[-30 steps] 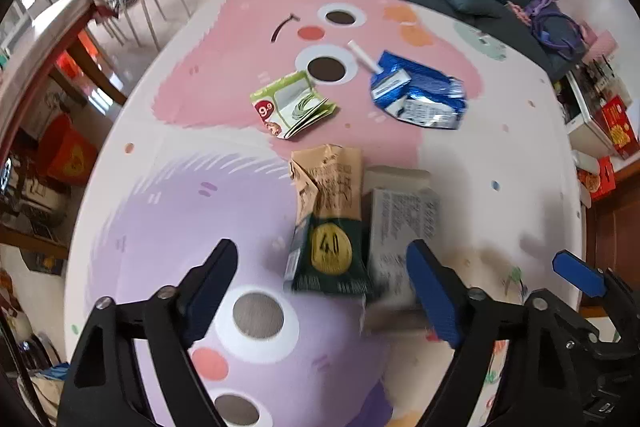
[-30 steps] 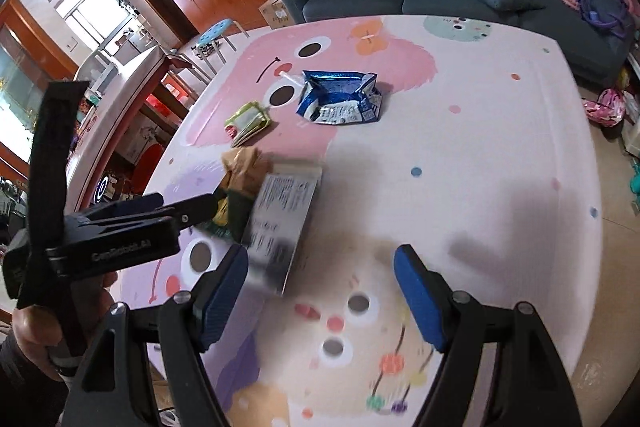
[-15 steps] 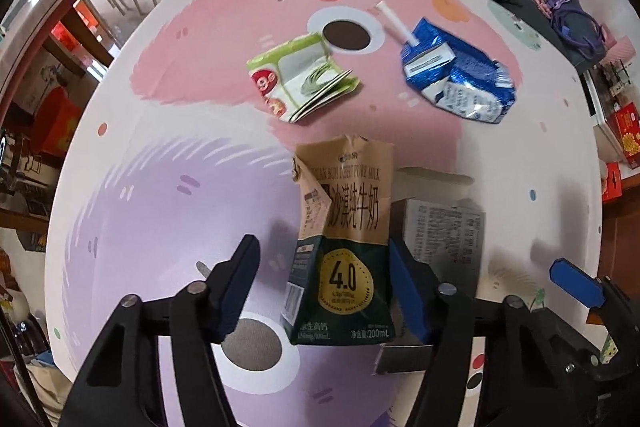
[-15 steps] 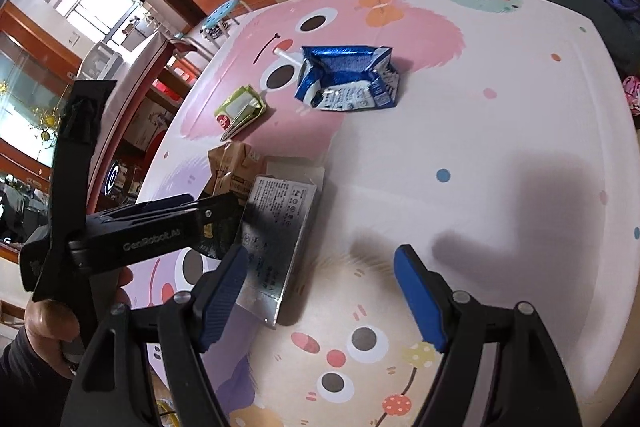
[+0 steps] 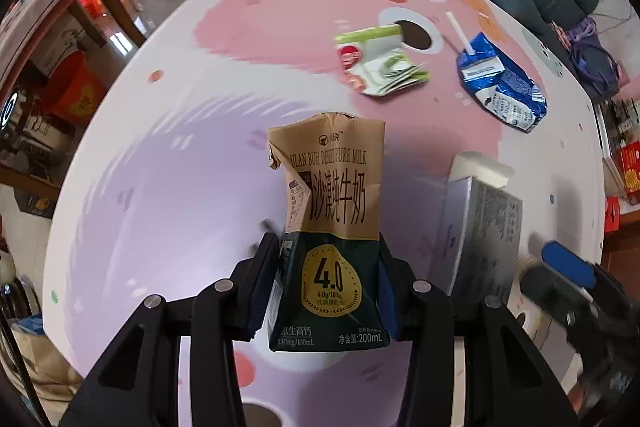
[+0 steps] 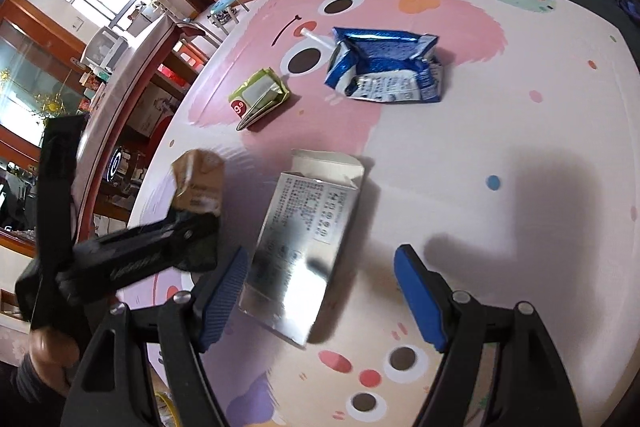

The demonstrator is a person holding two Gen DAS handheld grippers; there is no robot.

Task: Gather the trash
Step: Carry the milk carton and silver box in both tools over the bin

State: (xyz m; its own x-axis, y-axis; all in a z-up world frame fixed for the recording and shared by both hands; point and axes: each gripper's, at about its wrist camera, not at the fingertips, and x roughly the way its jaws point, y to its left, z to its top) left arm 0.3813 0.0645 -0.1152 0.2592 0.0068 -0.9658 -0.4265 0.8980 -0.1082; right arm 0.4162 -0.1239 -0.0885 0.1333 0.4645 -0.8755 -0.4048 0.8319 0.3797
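Closing on a crumpled brown-and-green milk carton (image 5: 332, 247), the left tongs (image 5: 329, 287) have just been narrowing, and both pads now sit against the carton's dark lower sides on the cartoon-printed bench (image 5: 160, 167). The right tongs (image 6: 320, 301) stand wide open and hold nothing, hovering over a silver cardboard box (image 6: 308, 239) that lies flat between their blue pads without touching them.

Trouble could come from the carton itself: already dented and soft, it may buckle further under the squeeze and slip out when lifted, and any milk left inside could leak from its torn top. The flat box gives the right tongs little to bite on; pads closing across its broad face may skid it along the bench rather than pinch it.

Beyond the left tongs lie a folded green wrapper (image 5: 380, 67) and, further to the right, a crushed blue carton (image 5: 504, 91) with its straw (image 5: 460, 35) sticking out. The silver box shows an open end flap; whether anything remains inside it or either carton cannot be told. No bin is in view.
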